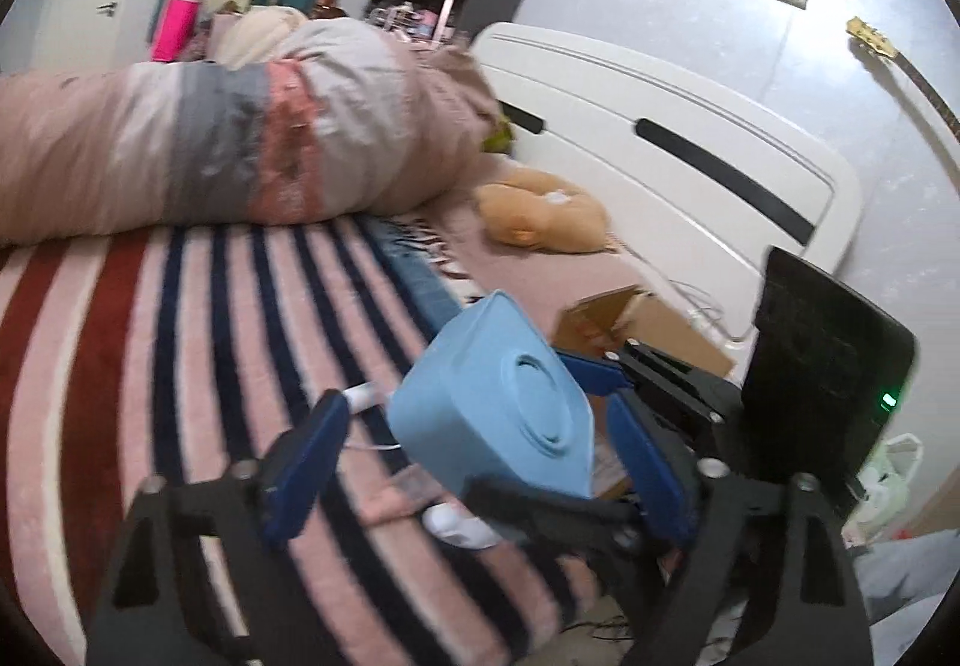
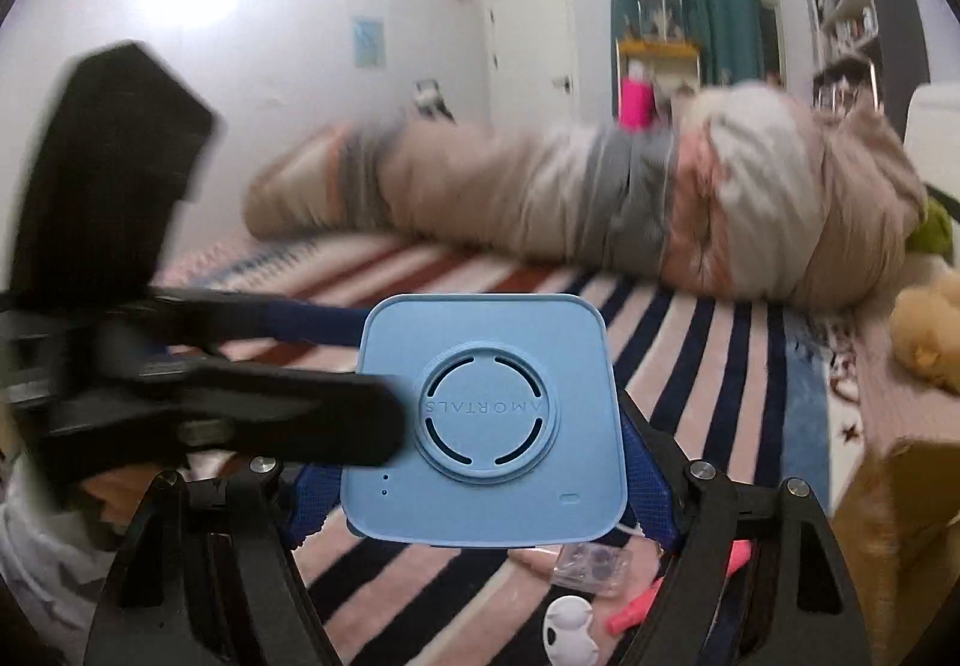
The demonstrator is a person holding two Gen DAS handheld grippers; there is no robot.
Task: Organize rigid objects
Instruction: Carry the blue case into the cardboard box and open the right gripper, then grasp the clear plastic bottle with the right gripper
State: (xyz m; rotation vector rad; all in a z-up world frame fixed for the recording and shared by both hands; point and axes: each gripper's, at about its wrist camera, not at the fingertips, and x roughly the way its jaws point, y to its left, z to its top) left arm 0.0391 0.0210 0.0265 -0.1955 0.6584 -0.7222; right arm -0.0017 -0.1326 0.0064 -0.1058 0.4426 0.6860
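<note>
A light blue square box with a round embossed lid mark is held above the striped bed. My right gripper is shut on its sides, with blue pads on both flanks. The box also shows in the left wrist view, between the blue fingers of my left gripper, which stand wide apart and do not press it. The left gripper appears from the left in the right wrist view. Small items lie on the blanket below: a clear plastic case, a white earbud case, a pink item.
A rolled quilt lies across the bed. A plush toy and a cardboard box sit near the white headboard. A black device with a green light stands at right. Shelves stand behind.
</note>
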